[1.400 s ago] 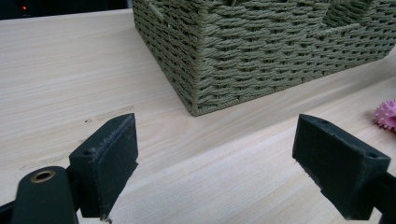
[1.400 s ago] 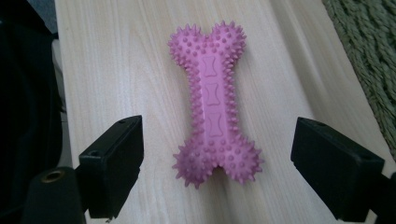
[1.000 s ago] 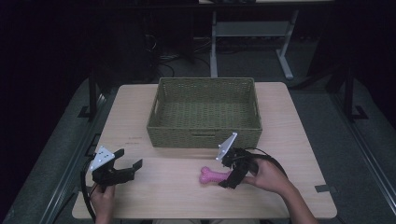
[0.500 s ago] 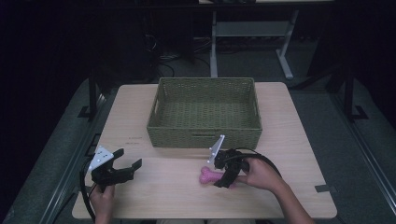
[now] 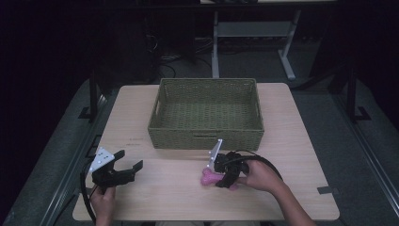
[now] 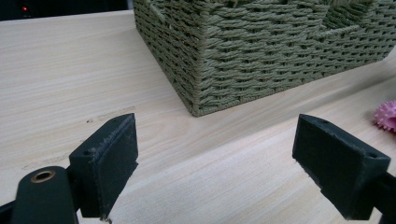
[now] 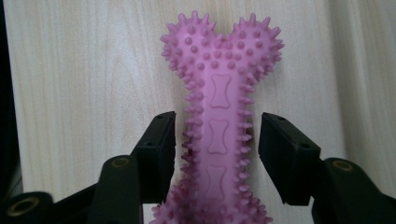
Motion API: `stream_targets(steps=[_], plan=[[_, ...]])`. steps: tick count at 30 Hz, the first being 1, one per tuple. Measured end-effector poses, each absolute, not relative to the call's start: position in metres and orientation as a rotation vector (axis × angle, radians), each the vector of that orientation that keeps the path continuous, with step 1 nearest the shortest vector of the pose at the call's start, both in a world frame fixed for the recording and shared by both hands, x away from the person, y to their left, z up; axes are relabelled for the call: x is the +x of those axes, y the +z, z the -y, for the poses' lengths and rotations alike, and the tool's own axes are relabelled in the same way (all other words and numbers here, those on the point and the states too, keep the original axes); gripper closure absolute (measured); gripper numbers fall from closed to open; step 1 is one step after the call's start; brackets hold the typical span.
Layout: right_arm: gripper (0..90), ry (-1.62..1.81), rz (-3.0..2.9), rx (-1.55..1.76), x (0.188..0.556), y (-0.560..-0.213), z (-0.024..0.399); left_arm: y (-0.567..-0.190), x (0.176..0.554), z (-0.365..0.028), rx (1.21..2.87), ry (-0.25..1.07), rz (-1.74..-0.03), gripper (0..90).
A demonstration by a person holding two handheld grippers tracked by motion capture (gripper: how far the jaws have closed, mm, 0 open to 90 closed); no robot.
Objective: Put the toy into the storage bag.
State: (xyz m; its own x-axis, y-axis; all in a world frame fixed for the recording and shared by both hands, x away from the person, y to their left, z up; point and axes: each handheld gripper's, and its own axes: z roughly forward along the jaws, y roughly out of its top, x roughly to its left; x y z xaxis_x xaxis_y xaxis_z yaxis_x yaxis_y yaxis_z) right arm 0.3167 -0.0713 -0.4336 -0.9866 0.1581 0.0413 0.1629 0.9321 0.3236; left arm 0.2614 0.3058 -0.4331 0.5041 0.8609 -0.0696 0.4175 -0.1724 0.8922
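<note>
A pink spiky bone-shaped toy (image 5: 207,178) lies flat on the wooden table (image 5: 164,200), in front of the green woven basket (image 5: 207,136). My right gripper (image 5: 215,176) is down at the toy. In the right gripper view its jaws straddle the bone's shaft (image 7: 217,93) with a narrow gap on each side, so the right gripper (image 7: 217,149) is open. My left gripper (image 5: 130,160) sits at the table's front left, held by a hand, wide open and empty. In the left gripper view the left gripper (image 6: 229,172) faces the basket's corner (image 6: 261,46), with the toy's end (image 6: 386,115) at the right edge.
The basket stands at the middle back of the table and looks empty inside. A dark floor, cables and a white table frame (image 5: 254,33) lie beyond the far edge. Bare wood lies between the two grippers.
My right gripper has moved left over the toy and now has its jaws on either side of the shaft. The toy and the left gripper have stayed in place.
</note>
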Motion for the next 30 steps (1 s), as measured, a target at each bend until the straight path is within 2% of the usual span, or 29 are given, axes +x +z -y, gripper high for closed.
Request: stream_targets(steps=[19, 30], plan=[[56.9, -0.478, 3.099, -0.21, 0.314, -0.436, 0.067, -0.433, 0.261, -0.306, 1.779, 0.574, -1.075, 13.7], [57.7, -0.517, 3.075, -0.177, 0.319, -0.419, 0.067, -0.433, 0.261, -0.308, 1.769, 0.576, -1.081, 13.7]])
